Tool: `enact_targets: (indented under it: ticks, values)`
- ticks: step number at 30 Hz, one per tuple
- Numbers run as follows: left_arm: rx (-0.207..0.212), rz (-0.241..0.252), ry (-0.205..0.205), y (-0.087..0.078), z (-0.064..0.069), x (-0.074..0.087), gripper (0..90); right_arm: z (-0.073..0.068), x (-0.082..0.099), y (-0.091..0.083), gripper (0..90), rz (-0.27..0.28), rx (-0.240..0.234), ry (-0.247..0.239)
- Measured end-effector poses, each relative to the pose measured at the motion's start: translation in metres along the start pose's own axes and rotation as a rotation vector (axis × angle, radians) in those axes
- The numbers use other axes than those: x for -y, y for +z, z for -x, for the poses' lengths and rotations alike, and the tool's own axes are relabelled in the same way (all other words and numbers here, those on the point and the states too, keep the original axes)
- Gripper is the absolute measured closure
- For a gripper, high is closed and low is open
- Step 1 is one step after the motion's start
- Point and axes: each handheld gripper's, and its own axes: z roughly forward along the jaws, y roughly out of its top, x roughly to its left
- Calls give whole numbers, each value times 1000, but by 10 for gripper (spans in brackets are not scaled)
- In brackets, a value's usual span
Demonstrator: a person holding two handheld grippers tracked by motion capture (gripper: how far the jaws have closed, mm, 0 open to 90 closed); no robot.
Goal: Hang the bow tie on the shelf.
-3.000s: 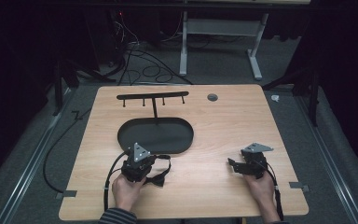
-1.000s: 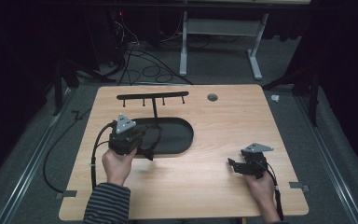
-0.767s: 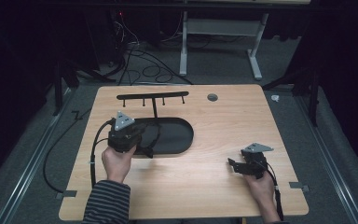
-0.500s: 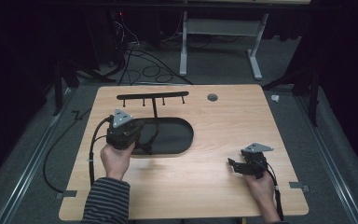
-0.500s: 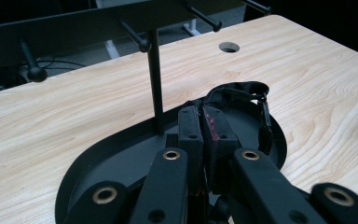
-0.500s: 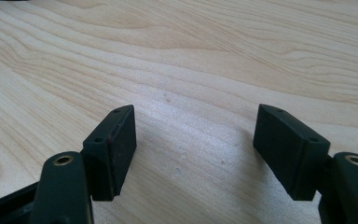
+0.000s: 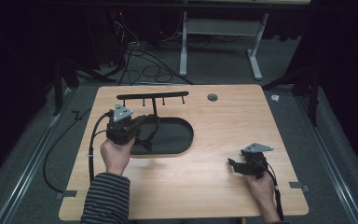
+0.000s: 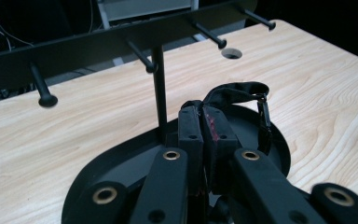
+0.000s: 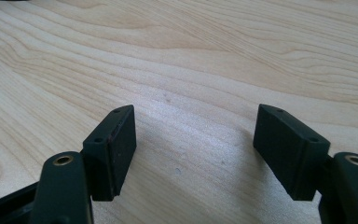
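A black strap [image 8: 237, 89] with a small metal clip loops up from between the jaws of my left gripper [image 8: 207, 135], which is shut on it. In the high view that gripper [image 7: 140, 127] hovers over the left end of the rack's oval black base [image 7: 175, 140], with the strap [image 7: 152, 127] hanging off its tip. The rack's thin post [image 8: 158, 84] rises just beyond the jaws and carries a black bar with several pegs [image 8: 98, 44]. My right gripper [image 9: 193, 140] is open over bare wood, near the table's front right [image 7: 235, 165].
The wooden table [image 7: 233, 121] has a round cable hole [image 7: 212, 97] behind the rack. Cables and a white desk frame stand on the dark floor beyond the far edge. Each gripper's cable trails back towards the person.
Since three seconds ago my left gripper has carried the strap away from the front edge, to the left end of the rack's base. Over the last second it shifted only slightly. The right gripper stayed put.
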Motion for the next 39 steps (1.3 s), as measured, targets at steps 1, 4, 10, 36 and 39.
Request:
enact_targets:
  ticks: [1, 4, 10, 36, 39]
  values:
    - [0, 0, 0, 0, 0, 0, 869, 0, 0, 0, 314, -1, 0, 1]
    - [-5, -1, 2, 1, -2, -4, 869, 0, 0, 0, 314, 0, -1, 0]
    - [-10, 5, -2, 3, -4, -10, 869, 0, 0, 0, 314, 0, -1, 0]
    - [-94, -7, -7, 19, -24, -28, 868, -1, 0, 0, 313, -2, 2, -6]
    - [-108, -15, -13, 23, -28, -28, 866, -1, 0, 0, 313, -1, 2, -7]
